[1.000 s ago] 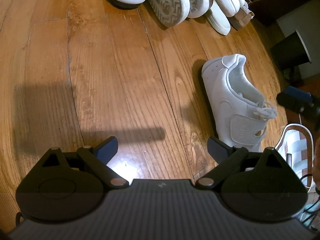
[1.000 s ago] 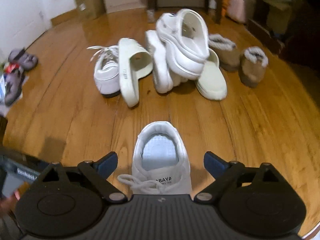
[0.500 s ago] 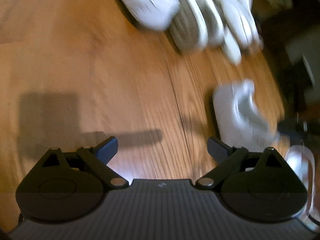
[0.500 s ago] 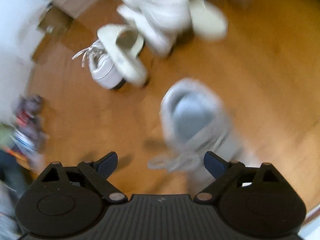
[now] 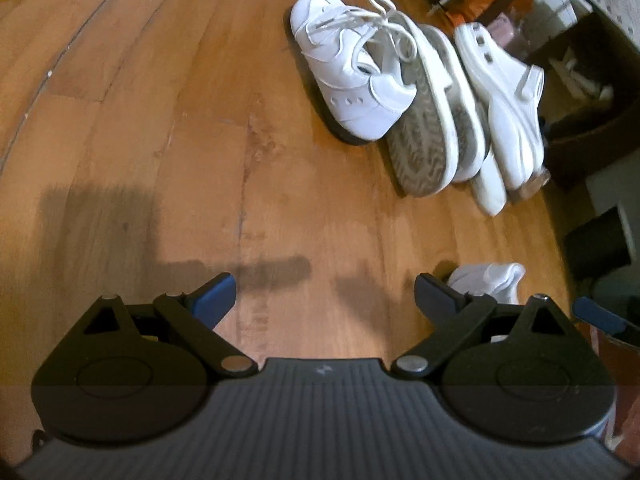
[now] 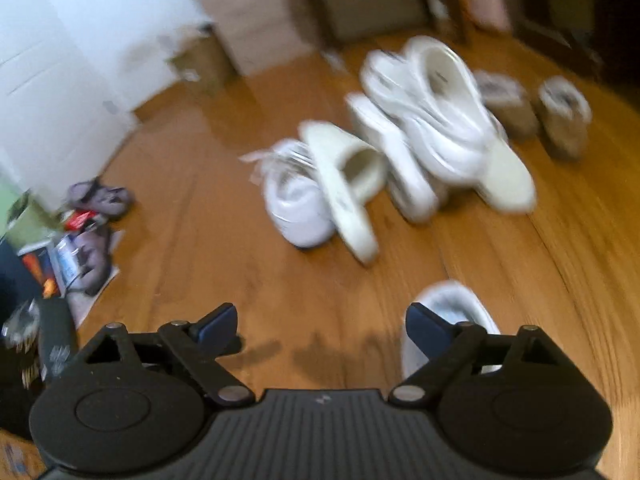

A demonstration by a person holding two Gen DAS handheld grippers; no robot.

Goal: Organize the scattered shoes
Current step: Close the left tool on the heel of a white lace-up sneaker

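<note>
— So where did the lone sneaker (image 6: 452,320) lie from the two sets of tongs?

— Going left to right: the left tongs (image 5: 324,292) stood wide with only bare floor (image 5: 160,160) between them, and the sneaker sat just past their right-hand finger (image 5: 436,294), off to the right.

— And the right tongs (image 6: 318,326)?

— Wide too, jaws easing inward, nothing between them. The sneaker lay behind their right finger (image 6: 428,328), outside the gap. Its long axis seemed to run away from the camera, heel end farthest, though that view was blurred.

— Which hand was nearer?

— The right, I judged. The pile of white shoes (image 6: 400,152) lay well apart, farther up the floor.
</note>
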